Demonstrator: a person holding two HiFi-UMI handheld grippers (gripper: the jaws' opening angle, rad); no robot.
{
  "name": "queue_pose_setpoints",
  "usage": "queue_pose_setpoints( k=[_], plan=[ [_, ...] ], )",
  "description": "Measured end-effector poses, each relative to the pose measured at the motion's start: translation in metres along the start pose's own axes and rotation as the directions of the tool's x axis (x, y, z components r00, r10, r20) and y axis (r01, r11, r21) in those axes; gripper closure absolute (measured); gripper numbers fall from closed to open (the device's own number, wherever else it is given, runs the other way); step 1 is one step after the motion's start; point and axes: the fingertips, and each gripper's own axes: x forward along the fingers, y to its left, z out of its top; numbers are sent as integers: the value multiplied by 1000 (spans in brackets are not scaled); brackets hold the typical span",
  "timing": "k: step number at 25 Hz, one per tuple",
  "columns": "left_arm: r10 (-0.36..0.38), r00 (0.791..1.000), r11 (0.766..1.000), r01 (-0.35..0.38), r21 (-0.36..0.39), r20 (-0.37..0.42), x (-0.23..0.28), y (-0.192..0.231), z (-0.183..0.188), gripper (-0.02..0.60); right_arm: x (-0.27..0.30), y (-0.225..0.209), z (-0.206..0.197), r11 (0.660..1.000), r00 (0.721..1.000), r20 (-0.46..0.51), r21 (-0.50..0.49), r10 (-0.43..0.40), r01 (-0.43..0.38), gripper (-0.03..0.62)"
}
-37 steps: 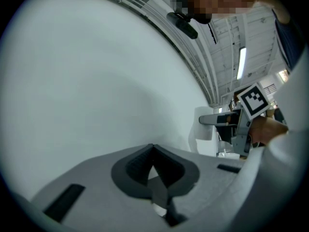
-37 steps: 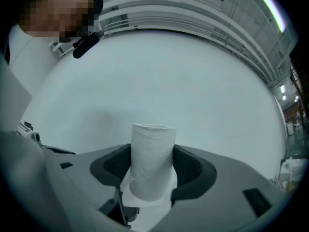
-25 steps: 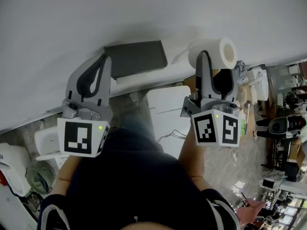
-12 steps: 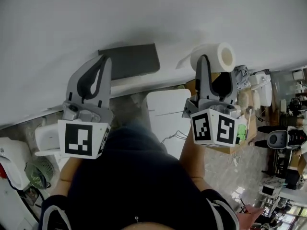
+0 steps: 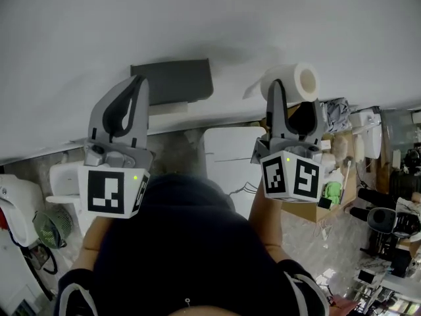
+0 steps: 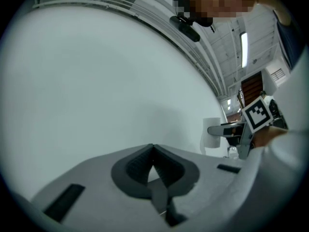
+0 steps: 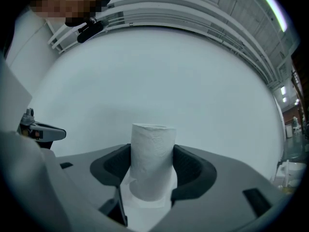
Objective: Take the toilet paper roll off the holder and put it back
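The white toilet paper roll (image 5: 291,81) is off the holder, and my right gripper (image 5: 294,101) is shut on it, to the right of the holder and close to the white wall. In the right gripper view the roll (image 7: 152,158) stands upright between the dark pads (image 7: 190,166), with a loose sheet hanging below. The dark grey holder (image 5: 172,81) is fixed to the wall at centre left, with nothing on it. My left gripper (image 5: 138,84) is shut on nothing, its tips just left of the holder. Its jaws (image 6: 153,148) meet in front of bare wall.
The white wall (image 5: 210,18) fills the top of the head view. Below are a white panel (image 5: 227,155), a white fixture (image 5: 62,186), a fan (image 5: 49,229) and a cardboard box with clutter (image 5: 316,203) on the right.
The head view has drifted, so the holder and the roll sit slightly further left. The right gripper still has the roll, and the left gripper stays shut beside the holder.
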Motion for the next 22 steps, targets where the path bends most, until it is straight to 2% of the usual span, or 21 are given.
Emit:
queue_pose_setpoints(
  k=[15, 22],
  plan=[
    [73, 997, 997, -72, 36, -16, -7, -13, -2, 580, -1, -31, -31, 999, 999, -32, -7, 33, -33, 315],
    [109, 994, 993, -107, 48, -30, -6, -5, -3, 580, 3, -38, -41, 999, 998, -50, -13, 45, -46, 315]
  ],
)
